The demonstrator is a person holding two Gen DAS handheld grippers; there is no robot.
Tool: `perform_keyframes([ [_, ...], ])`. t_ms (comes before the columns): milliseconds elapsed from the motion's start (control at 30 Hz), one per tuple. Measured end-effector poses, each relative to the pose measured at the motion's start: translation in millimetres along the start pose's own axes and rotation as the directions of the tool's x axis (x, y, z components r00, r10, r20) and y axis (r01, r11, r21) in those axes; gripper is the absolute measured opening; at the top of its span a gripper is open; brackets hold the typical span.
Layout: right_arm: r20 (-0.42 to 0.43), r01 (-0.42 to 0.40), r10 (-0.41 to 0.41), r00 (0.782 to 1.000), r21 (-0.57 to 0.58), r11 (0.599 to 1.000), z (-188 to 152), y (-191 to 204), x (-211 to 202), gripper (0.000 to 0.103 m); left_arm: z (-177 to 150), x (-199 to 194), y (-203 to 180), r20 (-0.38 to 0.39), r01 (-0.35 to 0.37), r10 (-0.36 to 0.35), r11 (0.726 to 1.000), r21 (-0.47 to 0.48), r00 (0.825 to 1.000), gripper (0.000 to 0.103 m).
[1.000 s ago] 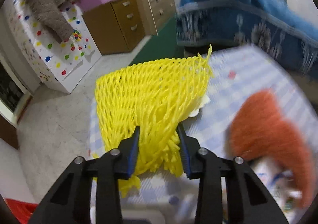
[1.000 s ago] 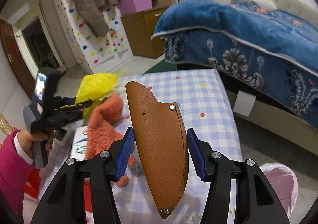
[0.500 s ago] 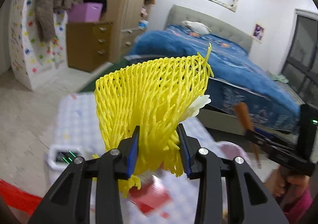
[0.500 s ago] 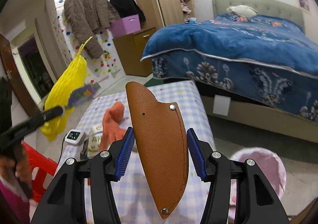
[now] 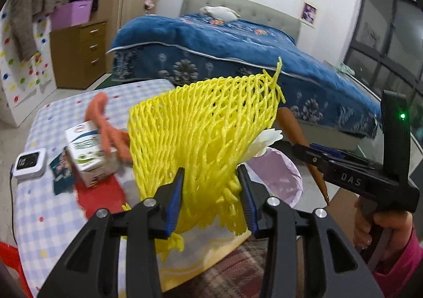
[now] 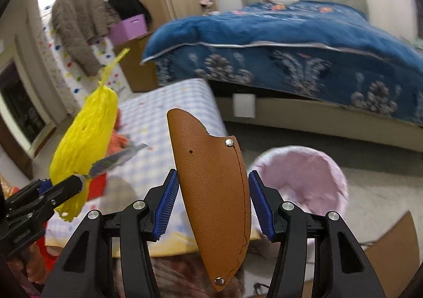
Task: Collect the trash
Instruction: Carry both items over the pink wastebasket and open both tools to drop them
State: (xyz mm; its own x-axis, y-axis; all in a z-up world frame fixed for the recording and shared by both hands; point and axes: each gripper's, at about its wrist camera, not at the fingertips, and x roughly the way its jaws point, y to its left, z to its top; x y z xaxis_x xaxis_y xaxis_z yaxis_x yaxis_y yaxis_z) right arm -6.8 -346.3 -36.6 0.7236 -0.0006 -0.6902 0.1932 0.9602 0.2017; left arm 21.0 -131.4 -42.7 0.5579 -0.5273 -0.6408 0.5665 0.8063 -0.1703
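Left tongs (image 5: 211, 192) are opening, yellow foam net (image 5: 206, 123) between the pads, above the desk (image 5: 39, 218) edge. Right tongs (image 6: 211, 200) grip a brown leather sheath (image 6: 211, 186) near the pink bin (image 6: 317, 179).

Wrist views, both toward bed (image 5: 238, 41)

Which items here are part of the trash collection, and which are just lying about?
In play:
yellow foam net, in left gripper, opening
brown leather sheath, in right gripper
pink-lined bin

Lying about:
carton
orange knit
digital timer
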Motion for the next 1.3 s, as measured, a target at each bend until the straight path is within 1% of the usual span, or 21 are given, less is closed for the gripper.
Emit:
perform_keyframes([
  [167,0.007,0.073,-0.074,0.997,0.068,0.995,-12.4,-40.1,-10.4,0.054,1.3,28.1,-32.6,-0.038,0.039,-0.036,0.997,0.063,0.999,0.040],
  [333,0.015,0.115,-0.118,0.993,0.133,0.984,-19.3,-74.3,-19.8,0.054,8.5,59.3,-64.2,-0.074,0.090,-0.082,0.989,0.114,0.994,0.040],
  [433,0.013,0.130,-0.135,0.991,0.171,0.977,-21.4,-93.3,-18.3,0.054,13.6,77.3,-80.8,-0.092,0.120,-0.109,0.984,0.129,0.990,0.041],
  [600,-0.004,0.144,-0.147,0.989,0.225,0.964,-22.8,-120.1,-6.2,0.054,24.0,105.6,-98.2,-0.116,0.155,-0.139,0.978,0.137,0.983,0.041],
  [733,-0.012,0.148,-0.150,0.989,0.264,0.953,-19.4,-137.5,6.7,0.054,30.6,124.1,-106.2,-0.134,0.165,-0.147,0.977,0.138,0.980,0.042],
  [933,-0.030,0.168,-0.166,0.986,0.268,0.949,-9.6,-150.5,29.0,0.054,45.7,151.5,-115.1,-0.141,0.179,-0.158,0.973,0.145,0.977,0.042],
  [1100,-0.055,0.182,-0.174,0.983,0.270,0.946,-2.6,-163.3,53.4,0.055,51.7,171.6,-120.4,-0.157,0.185,-0.163,0.973,0.139,0.974,0.044],
  [1167,-0.063,0.178,-0.167,0.984,0.276,0.945,-1.2,-168.1,64.2,0.055,52.9,179.2,-122.0,-0.169,0.193,-0.169,0.972,0.135,0.971,0.049],
  [1200,-0.066,0.176,-0.164,0.984,0.277,0.945,-0.9,-169.9,67.9,0.056,52.8,181.9,-122.4,-0.175,0.195,-0.170,0.971,0.137,0.970,0.054],
  [1233,-0.070,0.177,-0.164,0.984,0.278,0.944,-0.9,-171.8,72.0,0.057,53.3,185.5,-122.6,-0.183,0.196,-0.169,0.971,0.139,0.969,0.062],
  [1267,-0.076,0.175,-0.160,0.984,0.278,0.944,-0.9,-173.9,77.5,0.058,54.2,188.2,-122.5,-0.186,0.196,-0.169,0.971,0.137,0.968,0.066],
  [1300,-0.088,0.169,-0.151,0.985,0.277,0.946,-1.3,-175.9,83.4,0.065,54.7,190.1,-121.4,-0.189,0.194,-0.167,0.972,0.135,0.968,0.074],
])
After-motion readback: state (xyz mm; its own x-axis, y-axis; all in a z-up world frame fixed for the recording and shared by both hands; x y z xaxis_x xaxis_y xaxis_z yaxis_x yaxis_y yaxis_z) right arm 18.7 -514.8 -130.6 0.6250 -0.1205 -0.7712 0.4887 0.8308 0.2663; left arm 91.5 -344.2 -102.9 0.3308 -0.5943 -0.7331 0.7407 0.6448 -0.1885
